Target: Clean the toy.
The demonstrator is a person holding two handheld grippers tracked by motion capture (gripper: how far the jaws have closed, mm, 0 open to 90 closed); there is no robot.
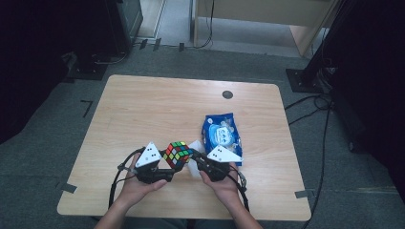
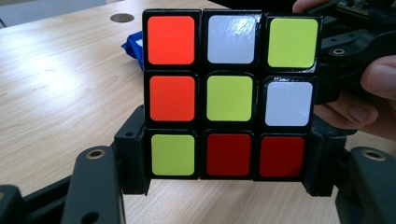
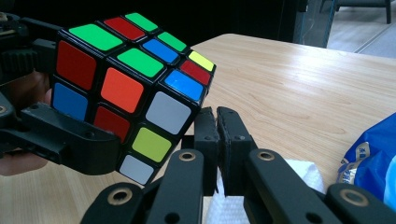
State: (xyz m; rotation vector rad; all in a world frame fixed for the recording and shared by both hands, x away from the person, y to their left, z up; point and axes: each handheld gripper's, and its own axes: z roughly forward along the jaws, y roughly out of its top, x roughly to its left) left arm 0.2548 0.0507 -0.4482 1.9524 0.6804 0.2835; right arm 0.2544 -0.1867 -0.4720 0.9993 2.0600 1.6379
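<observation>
A scrambled Rubik's cube [image 1: 177,153] is held up over the near middle of the wooden table [image 1: 143,109]. My left gripper [image 1: 173,164] is shut on the cube. In the left gripper view its black jaws clamp the bottom layer of the cube [image 2: 229,93] from both sides, around the left gripper [image 2: 229,161]. My right gripper [image 1: 193,153] sits just right of the cube. Its jaws are pressed together with nothing between them, so the right gripper [image 3: 217,126] stands shut beside the lower corner of the cube [image 3: 126,88].
A blue snack packet [image 1: 221,136] lies to the right of the grippers. A white tissue [image 1: 196,145] lies under the right gripper. A round dark grommet [image 1: 228,94] is set in the far part of the table.
</observation>
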